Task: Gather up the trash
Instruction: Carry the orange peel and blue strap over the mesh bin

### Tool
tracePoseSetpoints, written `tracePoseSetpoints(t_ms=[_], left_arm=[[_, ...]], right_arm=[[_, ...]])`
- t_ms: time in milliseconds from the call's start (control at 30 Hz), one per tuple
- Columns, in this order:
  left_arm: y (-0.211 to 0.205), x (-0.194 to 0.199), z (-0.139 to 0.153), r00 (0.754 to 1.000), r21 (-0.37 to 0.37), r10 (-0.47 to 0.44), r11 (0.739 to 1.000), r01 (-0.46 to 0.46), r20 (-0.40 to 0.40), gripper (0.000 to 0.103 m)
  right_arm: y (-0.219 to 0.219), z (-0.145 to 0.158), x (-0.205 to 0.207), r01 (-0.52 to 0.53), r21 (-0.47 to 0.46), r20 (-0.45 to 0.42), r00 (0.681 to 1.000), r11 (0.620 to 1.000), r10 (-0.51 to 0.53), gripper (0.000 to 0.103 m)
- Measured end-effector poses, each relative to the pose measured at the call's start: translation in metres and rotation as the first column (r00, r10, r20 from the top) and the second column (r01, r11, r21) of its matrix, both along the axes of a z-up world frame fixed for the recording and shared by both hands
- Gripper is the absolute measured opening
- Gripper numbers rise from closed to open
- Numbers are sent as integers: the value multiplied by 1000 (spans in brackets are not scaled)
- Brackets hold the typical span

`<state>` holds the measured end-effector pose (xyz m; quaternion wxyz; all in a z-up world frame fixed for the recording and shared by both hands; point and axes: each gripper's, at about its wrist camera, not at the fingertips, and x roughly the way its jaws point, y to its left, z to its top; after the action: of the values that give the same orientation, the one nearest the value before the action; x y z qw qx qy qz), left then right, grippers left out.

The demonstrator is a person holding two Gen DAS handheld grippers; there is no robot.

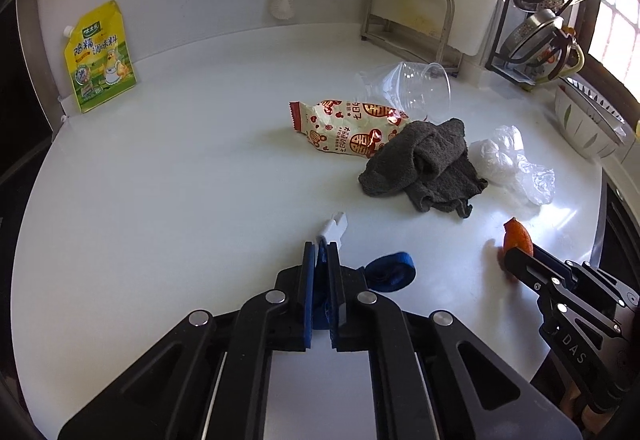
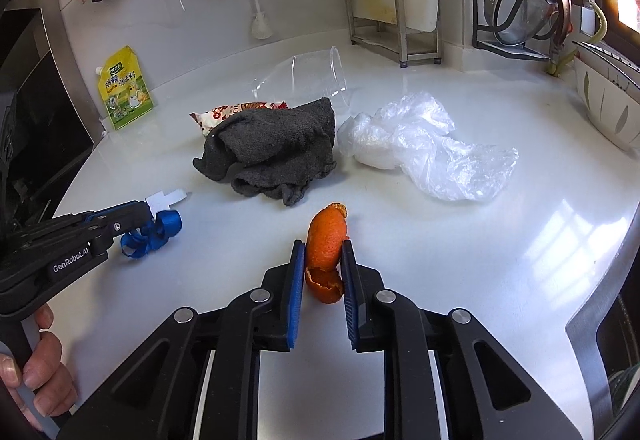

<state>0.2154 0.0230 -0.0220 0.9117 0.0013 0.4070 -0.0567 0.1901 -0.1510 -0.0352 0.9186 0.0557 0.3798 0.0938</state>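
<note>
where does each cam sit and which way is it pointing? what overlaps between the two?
Left wrist: on the left gripper, angled down across the counter; jaws shut on a blue ribbon with a white tag.
Right wrist: on the right gripper, angled down likewise; jaws shut on an orange peel; a hand shows at left.
Shared: grey cloth, plastic bag, snack wrapper, and each other's gripper.

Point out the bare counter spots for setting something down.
Widest bare stretch: left half of the counter, between the yellow seasoning pouch and the left tongs. Another: sunlit patch right of the orange peel, below the plastic bag. Crowded: centre, where grey cloth, snack wrapper and clear cup cluster.
</note>
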Motion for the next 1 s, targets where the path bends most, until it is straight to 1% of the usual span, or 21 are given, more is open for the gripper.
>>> tracePoseSetpoints(t_ms=[167, 400, 600, 1000], left_arm=[[0, -33, 14, 998, 13, -9, 1000, 8, 61, 6], [-4, -76, 23, 996, 7, -32, 999, 32, 82, 6], [-15, -123, 30, 991, 10, -67, 998, 66, 112, 6], [-29, -193, 25, 989, 20, -89, 996, 87, 116, 6]], right_arm=[[-6, 6, -28, 24, 34, 10, 1000, 999, -24, 17], [-12, 21, -80, 46, 44, 40, 998, 998, -48, 17], [-15, 28, -127, 64, 57, 56, 996, 996, -67, 17], [-23, 26, -211, 95, 60, 72, 992, 994, -99, 17]])
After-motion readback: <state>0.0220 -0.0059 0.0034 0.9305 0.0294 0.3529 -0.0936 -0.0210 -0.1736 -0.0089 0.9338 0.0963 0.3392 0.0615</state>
